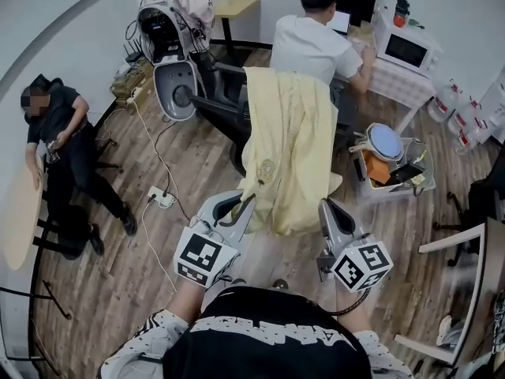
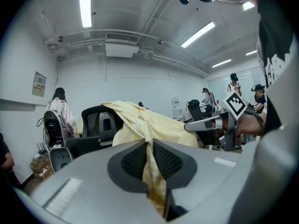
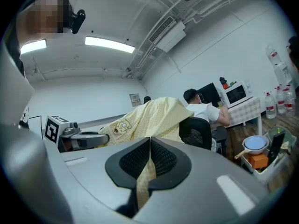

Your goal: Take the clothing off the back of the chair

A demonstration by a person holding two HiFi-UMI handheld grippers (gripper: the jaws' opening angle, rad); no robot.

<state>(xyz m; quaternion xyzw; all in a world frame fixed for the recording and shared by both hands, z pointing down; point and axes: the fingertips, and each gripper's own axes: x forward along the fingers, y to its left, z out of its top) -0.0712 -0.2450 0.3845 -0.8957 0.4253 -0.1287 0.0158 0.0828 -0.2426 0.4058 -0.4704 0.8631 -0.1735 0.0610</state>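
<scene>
Left gripper (image 2: 150,148): fingers closed tight on a fold of the yellow shirt (image 1: 286,144). The cloth runs down through the slit between the pads. Right gripper (image 3: 148,148): same, fingers together on a strip of the same shirt, nothing else in them. Both grippers point roughly level, side by side. The left one has the shirt's near-left edge, the right one its near-right edge. I see each gripper from the other's camera, so they sit close together.

From my two grips the shirt stretches away to the far side, where its top end lies over the top of the black chair (image 2: 91,120) back. So it is on the chair, held at the near end and spread wide between the grips. The cloth is a pale yellow check with a small bear patch (image 3: 122,125) on the left side, near the left gripper.

Farther out:
- A person in a white shirt (image 1: 312,44) sits at the far desk right behind the chair, back to me.
- A microwave (image 1: 405,50) is on a table at far right.
- A crate (image 1: 394,188) with a blue bowl (image 1: 385,140) on top stands on the floor right of the chair.
- A power strip (image 1: 162,198) with a white cable lies on the wood floor (image 1: 197,172) to the left.
- A person in dark clothes (image 1: 67,144) is at the far left by the wall.
</scene>
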